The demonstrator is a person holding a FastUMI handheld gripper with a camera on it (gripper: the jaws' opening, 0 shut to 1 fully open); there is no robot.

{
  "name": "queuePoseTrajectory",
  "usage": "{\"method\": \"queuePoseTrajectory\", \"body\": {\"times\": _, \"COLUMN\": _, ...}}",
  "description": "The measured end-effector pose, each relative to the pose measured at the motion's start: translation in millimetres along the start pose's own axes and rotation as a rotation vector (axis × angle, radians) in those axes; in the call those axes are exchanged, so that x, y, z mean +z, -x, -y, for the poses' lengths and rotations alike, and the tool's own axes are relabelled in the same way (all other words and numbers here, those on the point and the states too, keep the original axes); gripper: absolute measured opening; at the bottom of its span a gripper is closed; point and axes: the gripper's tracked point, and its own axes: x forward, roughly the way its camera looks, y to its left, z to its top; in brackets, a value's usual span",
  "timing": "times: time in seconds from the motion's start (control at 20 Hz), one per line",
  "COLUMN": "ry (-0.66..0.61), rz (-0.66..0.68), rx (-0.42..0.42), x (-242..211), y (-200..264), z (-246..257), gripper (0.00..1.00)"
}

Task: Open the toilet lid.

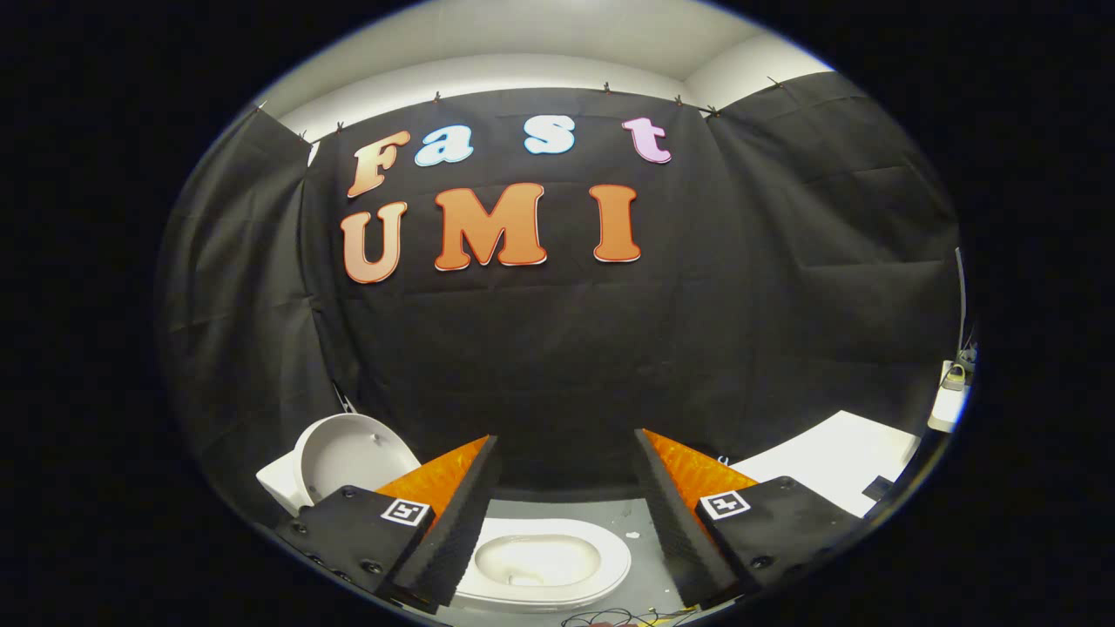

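A small white toilet stands on the grey floor below my fingers. Its lid (350, 455) is raised upright, leaning back against the white tank beyond my left finger. The seat and open bowl (542, 562) lie between and below my two fingers. My gripper (566, 444) is open, its fingers spread wide and high above the bowl, with nothing between them.
Black cloth walls close the booth ahead and on both sides. A white tabletop (836, 461) lies beyond my right finger, with a white power strip (948, 402) further right. Loose cables (618, 618) lie on the grey floor (640, 522) in front of the toilet.
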Motion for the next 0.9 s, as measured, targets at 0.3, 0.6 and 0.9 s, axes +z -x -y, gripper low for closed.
{"method": "queuePoseTrajectory", "body": {"times": 0.3, "ry": -0.011, "rz": 0.025, "rx": -0.012, "x": 16.9, "y": 8.9, "z": 22.1, "gripper": 0.97}}
{"method": "queuePoseTrajectory", "body": {"times": 0.6, "ry": -0.037, "rz": 0.047, "rx": -0.038, "x": 26.3, "y": 13.6, "z": 43.5, "gripper": 0.97}}
{"method": "queuePoseTrajectory", "body": {"times": 0.9, "ry": -0.034, "rz": 0.042, "rx": -0.035, "x": 23.5, "y": 12.2, "z": 47.4, "gripper": 0.97}}
